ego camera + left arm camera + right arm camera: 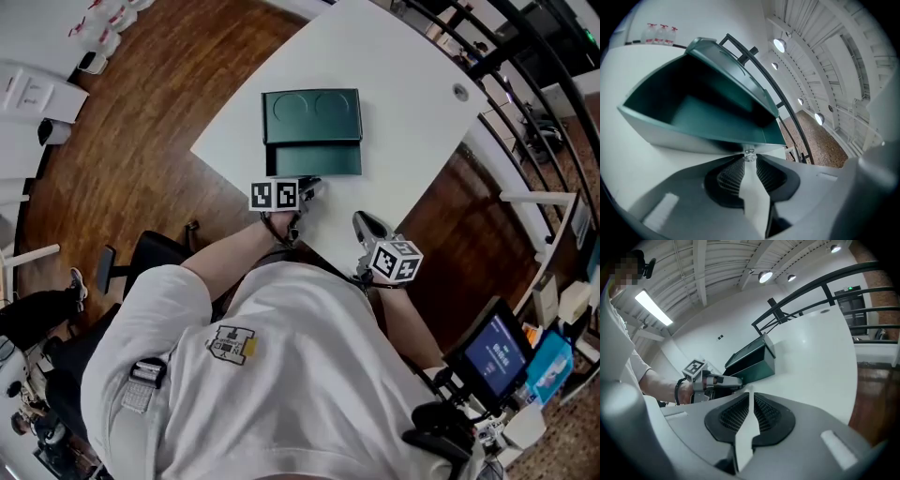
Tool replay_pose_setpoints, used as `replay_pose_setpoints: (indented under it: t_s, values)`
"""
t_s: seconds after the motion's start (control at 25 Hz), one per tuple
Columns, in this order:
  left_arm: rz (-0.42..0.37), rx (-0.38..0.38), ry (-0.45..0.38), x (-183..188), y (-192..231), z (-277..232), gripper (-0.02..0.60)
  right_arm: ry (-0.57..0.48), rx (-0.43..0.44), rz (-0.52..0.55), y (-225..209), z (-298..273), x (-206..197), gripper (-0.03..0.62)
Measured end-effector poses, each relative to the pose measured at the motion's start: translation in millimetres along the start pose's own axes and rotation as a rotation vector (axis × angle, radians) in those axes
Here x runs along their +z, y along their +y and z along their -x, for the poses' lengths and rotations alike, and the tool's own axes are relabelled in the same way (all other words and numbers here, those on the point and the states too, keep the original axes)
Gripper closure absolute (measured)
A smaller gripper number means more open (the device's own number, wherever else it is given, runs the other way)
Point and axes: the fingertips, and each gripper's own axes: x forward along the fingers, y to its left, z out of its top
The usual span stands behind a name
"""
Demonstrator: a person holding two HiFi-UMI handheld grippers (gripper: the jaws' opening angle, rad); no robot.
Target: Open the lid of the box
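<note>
Nearest, grey right gripper [361,221] hung over the white table [412,103] by its near edge, jaws closed, empty. Grey left gripper [312,185], closed too, sat at the open dark green plastic box [314,159], by its front edge; bare tabletop lay around.

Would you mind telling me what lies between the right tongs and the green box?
Only bare white table, seen in the head view, separates the right tongs from the box.

open green box [312,131] on white table [403,112]; left tool [308,186] just beside it
</note>
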Motion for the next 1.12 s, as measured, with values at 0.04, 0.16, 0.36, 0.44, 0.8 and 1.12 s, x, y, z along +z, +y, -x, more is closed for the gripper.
replay_pose_setpoints:
  t_s: [0.04, 0.16, 0.36, 0.44, 0.8, 1.12]
  values:
    - [0.003, 0.0, 0.002, -4, 1, 2, 0.505, 0.001, -0.002, -0.002, -1, 0, 0, 0.565]
    - [0.0, 0.004, 0.006, -25, -6, 9, 0.505, -0.002, -0.003, -0.004, -3, 17, -8, 0.566]
    - [-0.017, 0.012, 0.005, -40, -10, 13, 0.505, -0.011, 0.003, 0.0, -3, 27, -14, 0.566]
    - [-0.02, 0.015, 0.01, -42, -8, 14, 0.505, -0.013, 0.009, 0.004, 0, 25, -15, 0.566]
    - [-0.016, 0.022, 0.006, -44, -8, 16, 0.503, -0.022, 0.015, 0.009, 3, 21, -10, 0.566]
    - [-0.029, -0.116, -0.019, -60, -22, 50, 0.403, -0.013, 0.044, -0.004, 8, 19, -14, 0.566]
